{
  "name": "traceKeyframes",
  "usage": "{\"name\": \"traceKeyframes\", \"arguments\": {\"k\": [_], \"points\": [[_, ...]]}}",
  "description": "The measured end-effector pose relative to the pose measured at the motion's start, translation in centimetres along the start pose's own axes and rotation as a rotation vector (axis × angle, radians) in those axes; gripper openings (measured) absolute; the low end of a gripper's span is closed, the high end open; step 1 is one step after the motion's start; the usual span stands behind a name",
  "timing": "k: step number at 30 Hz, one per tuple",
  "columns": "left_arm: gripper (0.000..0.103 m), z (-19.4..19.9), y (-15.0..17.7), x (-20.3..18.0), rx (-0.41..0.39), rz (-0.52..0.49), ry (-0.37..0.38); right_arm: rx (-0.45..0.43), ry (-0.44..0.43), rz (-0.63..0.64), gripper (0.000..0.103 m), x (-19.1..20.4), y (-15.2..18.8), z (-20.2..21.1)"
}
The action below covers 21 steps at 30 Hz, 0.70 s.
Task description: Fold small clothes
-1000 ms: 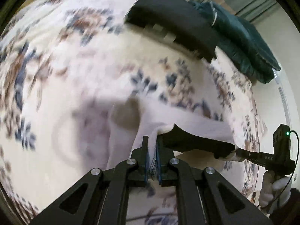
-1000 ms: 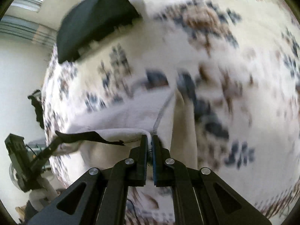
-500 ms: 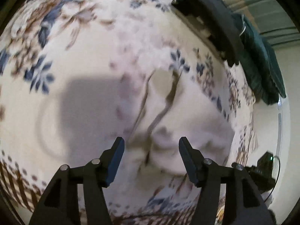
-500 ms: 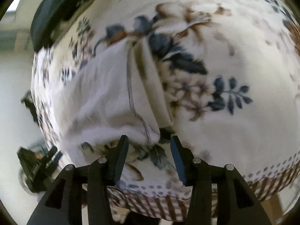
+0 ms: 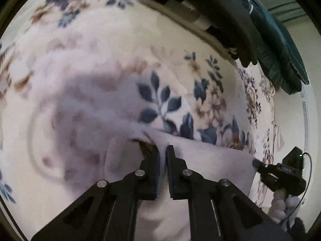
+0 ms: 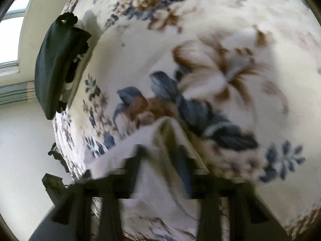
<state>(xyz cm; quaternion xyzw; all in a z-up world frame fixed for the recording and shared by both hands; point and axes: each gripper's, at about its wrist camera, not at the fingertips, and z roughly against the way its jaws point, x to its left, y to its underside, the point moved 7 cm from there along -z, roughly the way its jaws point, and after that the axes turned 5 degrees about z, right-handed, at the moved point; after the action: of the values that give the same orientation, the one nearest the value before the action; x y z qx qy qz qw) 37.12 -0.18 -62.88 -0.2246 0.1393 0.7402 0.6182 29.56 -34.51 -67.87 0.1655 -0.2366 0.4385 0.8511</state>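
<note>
A small white garment (image 5: 204, 160) lies on the floral blanket (image 5: 104, 46). My left gripper (image 5: 163, 154) is shut on the garment's upper edge, with cloth pinched between its jaws. The other gripper (image 5: 280, 172) shows at the right edge of the left wrist view, at the garment's far corner. In the right wrist view, which is blurred, my right gripper (image 6: 160, 156) stands open astride a raised fold of the white garment (image 6: 152, 172), with cloth between the fingers (image 6: 134, 160).
A black object (image 5: 210, 6) and a dark green cloth (image 5: 280, 46) lie at the blanket's far edge. The black object also shows in the right wrist view (image 6: 54, 66). A white wall lies beyond the blanket's edge.
Both grippers let go of the garment half a second ago. Since then my left gripper has shut on its edge again, and my right gripper has moved in over a fold, still open.
</note>
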Motion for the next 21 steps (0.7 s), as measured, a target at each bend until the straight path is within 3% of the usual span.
{"name": "traceKeyframes", "arguments": {"k": [2, 5, 7, 10, 12, 13, 14, 15, 16, 18, 20, 21], "points": [[0.002, 0.9, -0.8, 0.0, -0.029, 0.012, 0.038, -0.051, 0.016, 0.052, 0.007, 2.0, -0.7, 0.2], [0.001, 1.0, -2.1, 1.5, -0.049, 0.033, 0.005, -0.087, 0.058, 0.096, 0.006, 2.9, -1.9, 0.2], [0.001, 0.9, -2.6, 2.4, -0.049, 0.062, -0.01, -0.07, 0.095, 0.096, 0.006, 2.6, -2.3, -0.5], [0.004, 1.9, -2.2, 3.2, -0.016, 0.15, 0.092, 0.002, 0.108, 0.076, 0.01, 1.9, -2.6, -1.4], [0.012, 3.0, -1.3, 3.1, -0.01, 0.174, 0.133, 0.018, 0.078, 0.073, 0.018, 1.8, -2.4, -0.7], [0.025, 3.5, -0.8, 2.8, -0.012, 0.17, 0.149, 0.018, 0.069, 0.075, 0.03, 1.6, -2.1, 0.0], [0.045, 3.7, 0.0, 2.4, -0.008, 0.155, 0.158, 0.019, 0.069, 0.077, 0.037, 1.3, -1.7, 0.6], [0.053, 3.6, 0.6, 2.1, 0.003, 0.144, 0.152, 0.021, 0.06, 0.074, 0.044, 0.9, -1.1, 1.2], [0.055, 3.2, 1.3, 1.7, 0.017, 0.131, 0.147, 0.03, 0.056, 0.067, 0.045, 0.4, -0.5, 1.4], [0.052, 1.8, 2.8, 1.0, 0.055, 0.101, 0.125, 0.064, 0.059, 0.047, 0.045, -0.5, 0.6, 1.2], [0.005, 0.8, 3.9, 0.3, 0.052, 0.054, 0.093, 0.098, 0.043, 0.001, 0.045, -1.8, 1.9, 0.3], [0.004, 0.5, 4.1, 0.1, 0.054, 0.043, 0.085, 0.103, 0.031, -0.009, 0.044, -2.0, 2.1, 0.0]]}}
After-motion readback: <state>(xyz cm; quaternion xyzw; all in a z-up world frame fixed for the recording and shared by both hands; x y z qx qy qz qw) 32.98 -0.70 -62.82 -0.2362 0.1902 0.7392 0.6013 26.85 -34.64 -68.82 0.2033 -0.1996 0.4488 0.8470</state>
